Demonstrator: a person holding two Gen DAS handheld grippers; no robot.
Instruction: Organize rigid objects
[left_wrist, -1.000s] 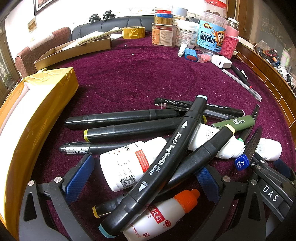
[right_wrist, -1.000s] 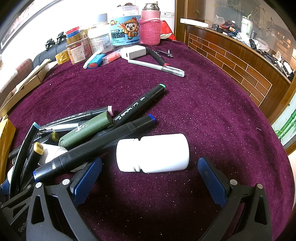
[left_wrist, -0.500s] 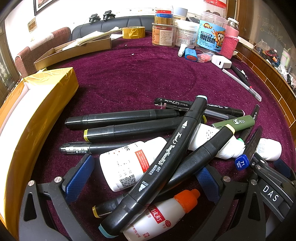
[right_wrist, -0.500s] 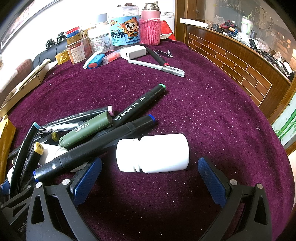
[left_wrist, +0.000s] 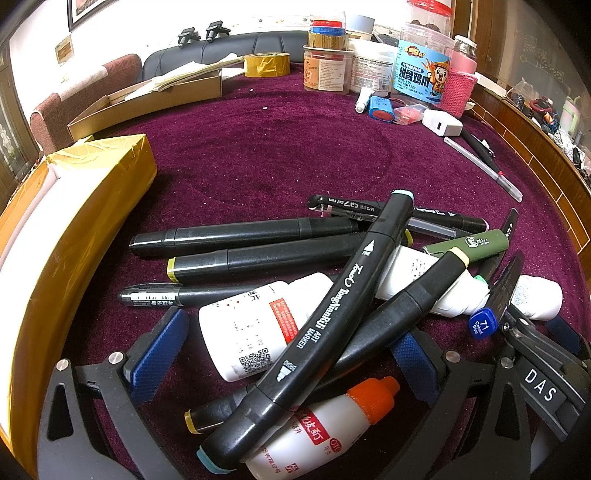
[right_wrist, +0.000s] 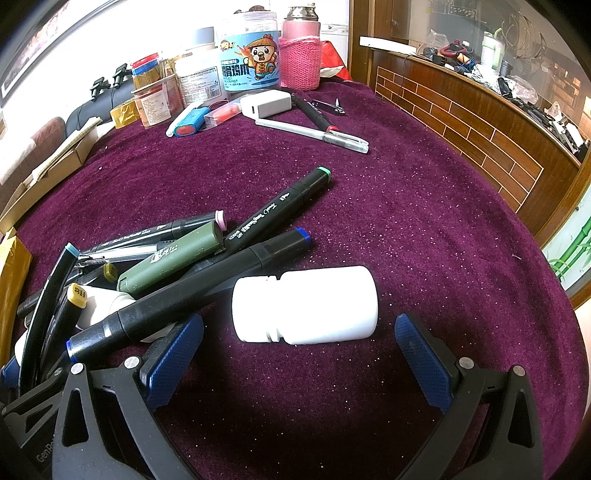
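A pile of black markers (left_wrist: 347, 302) and white bottles lies on the purple cloth. In the left wrist view my left gripper (left_wrist: 284, 339) is open around a labelled white bottle (left_wrist: 258, 328); a small orange-capped bottle (left_wrist: 332, 424) lies under the crossed markers. In the right wrist view my right gripper (right_wrist: 299, 343) is open, its blue pads on either side of a plain white bottle (right_wrist: 306, 304) lying on its side. A blue-tipped marker (right_wrist: 192, 291) and a green pen (right_wrist: 173, 254) lie to its left.
A gold-taped box (left_wrist: 62, 236) stands at the left. Jars, a pink-sleeved flask (right_wrist: 299, 55), a white charger (right_wrist: 266, 103), a tape roll (left_wrist: 266, 64) and a cardboard box (left_wrist: 147, 99) line the far edge. A wooden wall (right_wrist: 480, 122) borders the right.
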